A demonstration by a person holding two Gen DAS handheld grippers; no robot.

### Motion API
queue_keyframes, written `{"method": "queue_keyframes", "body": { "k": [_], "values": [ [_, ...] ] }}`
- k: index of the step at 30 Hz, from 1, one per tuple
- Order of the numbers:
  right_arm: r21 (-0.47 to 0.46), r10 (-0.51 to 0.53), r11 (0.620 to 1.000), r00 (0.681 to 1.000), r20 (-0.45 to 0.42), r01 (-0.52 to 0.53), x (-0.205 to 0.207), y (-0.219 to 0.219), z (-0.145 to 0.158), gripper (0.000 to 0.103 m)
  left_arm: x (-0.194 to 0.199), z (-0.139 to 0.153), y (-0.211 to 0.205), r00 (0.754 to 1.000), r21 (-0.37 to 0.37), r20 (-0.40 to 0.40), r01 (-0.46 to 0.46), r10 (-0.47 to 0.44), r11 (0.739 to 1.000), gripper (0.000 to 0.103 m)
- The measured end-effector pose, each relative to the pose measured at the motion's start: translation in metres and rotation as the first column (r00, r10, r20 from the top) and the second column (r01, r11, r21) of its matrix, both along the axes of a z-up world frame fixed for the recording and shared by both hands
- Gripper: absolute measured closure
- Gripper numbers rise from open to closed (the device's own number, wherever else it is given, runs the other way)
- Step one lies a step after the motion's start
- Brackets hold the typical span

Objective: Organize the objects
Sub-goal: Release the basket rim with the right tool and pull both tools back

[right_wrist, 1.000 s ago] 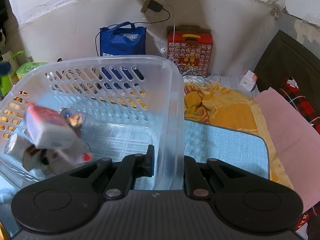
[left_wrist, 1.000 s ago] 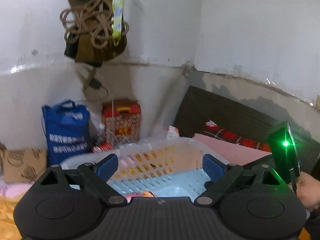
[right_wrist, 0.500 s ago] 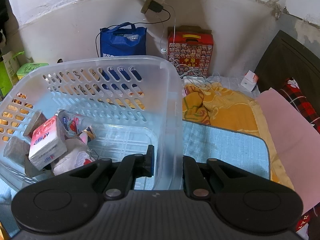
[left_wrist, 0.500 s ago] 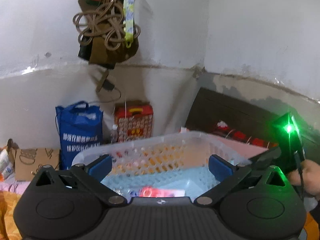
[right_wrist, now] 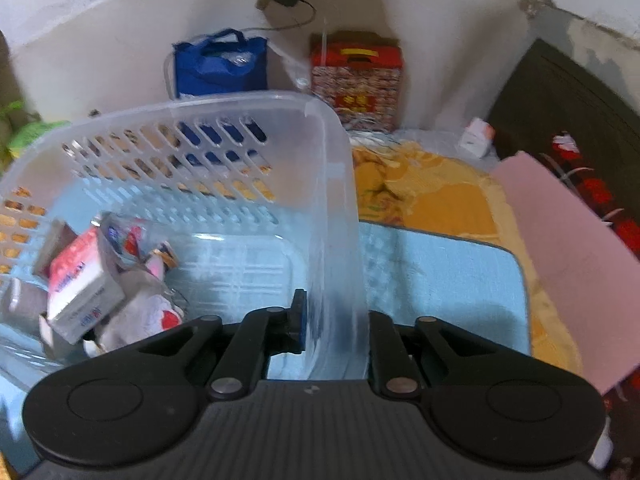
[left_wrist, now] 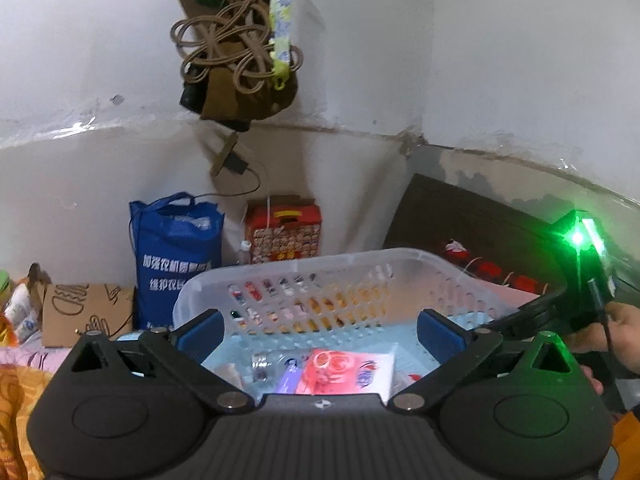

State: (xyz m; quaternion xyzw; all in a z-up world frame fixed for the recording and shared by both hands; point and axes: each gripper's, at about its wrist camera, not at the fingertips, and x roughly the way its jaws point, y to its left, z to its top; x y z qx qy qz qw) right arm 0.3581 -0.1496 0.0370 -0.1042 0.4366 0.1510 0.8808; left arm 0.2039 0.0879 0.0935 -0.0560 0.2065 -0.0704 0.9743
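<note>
A clear plastic basket (left_wrist: 320,256) sits on a light blue mat (right_wrist: 440,280). Inside lie a red and white tissue pack (left_wrist: 348,372), a small bottle and a white soft item (right_wrist: 140,316) among other small things. My left gripper (left_wrist: 320,336) hovers over the basket's near side, open wide, with nothing between its fingers. My right gripper (right_wrist: 336,320) straddles the basket's (right_wrist: 200,108) right wall. Its jaws are starting to open, and the pads still sit against the wall. The left wrist view shows that gripper (left_wrist: 576,280) with a green light, held by a hand (left_wrist: 624,332).
Against the back wall stand a blue bag (left_wrist: 176,248), a red patterned box (left_wrist: 284,228) and a cardboard box (left_wrist: 84,312). Ropes and clothes (left_wrist: 236,52) hang above. A dark headboard (left_wrist: 460,220), a pink sheet (right_wrist: 560,248) and an orange blanket (right_wrist: 432,196) lie to the right.
The tissue pack fell from mid-air into the basket and settled among the other items. My left jaws spread wider and the left gripper drifted sideways. The basket shifted slightly in my right gripper.
</note>
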Motion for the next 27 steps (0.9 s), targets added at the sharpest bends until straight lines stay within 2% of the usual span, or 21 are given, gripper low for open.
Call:
{"method": "queue_keyframes", "body": {
  "k": [4, 6, 8, 9, 11, 13, 16, 18, 22, 24, 27],
  "values": [
    [-0.053, -0.018, 0.998, 1.0, -0.008, 0.017, -0.009, 0.004, -0.001, 0.075, -0.002, -0.002, 0.006, 1.0, -0.023, -0.008, -0.003, 0.003, 1.0, 0.0],
    [-0.02, -0.016, 1.0, 1.0, -0.012, 0.016, -0.012, -0.001, -0.001, 0.063, -0.006, -0.001, 0.008, 1.0, -0.031, -0.008, -0.005, 0.004, 1.0, 0.0],
    [-0.017, -0.023, 1.0, 1.0, -0.005, 0.023, -0.013, -0.004, -0.002, 0.025, -0.009, -0.001, 0.009, 1.0, -0.029, -0.004, -0.004, 0.004, 1.0, 0.0],
    [-0.04, -0.022, 0.999, 1.0, 0.014, 0.023, -0.015, -0.003, -0.001, 0.012, -0.011, -0.002, 0.009, 1.0, -0.023, -0.002, -0.005, 0.004, 1.0, 0.0],
    [-0.064, -0.032, 0.997, 0.997, 0.065, 0.036, -0.019, -0.002, 0.002, 0.009, -0.013, -0.003, 0.009, 1.0, -0.001, -0.003, -0.005, 0.005, 1.0, 0.0],
    [-0.038, -0.059, 0.997, 0.992, 0.109, 0.064, -0.023, -0.007, 0.008, 0.008, -0.014, -0.004, 0.009, 1.0, 0.011, 0.001, -0.013, 0.013, 1.0, 0.0],
    [-0.039, -0.041, 0.998, 0.979, 0.2, 0.05, -0.041, -0.011, 0.02, 0.001, -0.017, -0.003, 0.011, 1.0, 0.029, 0.0, -0.015, 0.015, 0.999, 0.0],
    [-0.049, -0.045, 0.997, 0.962, 0.268, 0.061, -0.058, -0.013, 0.027, 0.0, -0.022, -0.003, 0.009, 1.0, 0.042, -0.005, -0.024, 0.024, 0.999, 0.0],
    [-0.002, -0.015, 1.0, 0.934, 0.356, 0.017, -0.099, -0.018, 0.038, 0.0, -0.036, -0.001, 0.002, 1.0, 0.055, -0.009, -0.028, 0.028, 0.998, 0.0],
    [0.024, -0.036, 0.999, 0.911, 0.41, 0.029, -0.121, -0.018, 0.038, 0.0, -0.044, 0.001, -0.002, 0.999, 0.059, -0.017, -0.027, 0.028, 0.998, 0.0],
    [0.035, -0.024, 0.999, 0.902, 0.432, 0.009, -0.149, -0.016, 0.034, 0.0, -0.057, 0.004, -0.006, 0.999, 0.049, -0.007, -0.033, 0.033, 0.998, 0.0]
  ]
}}
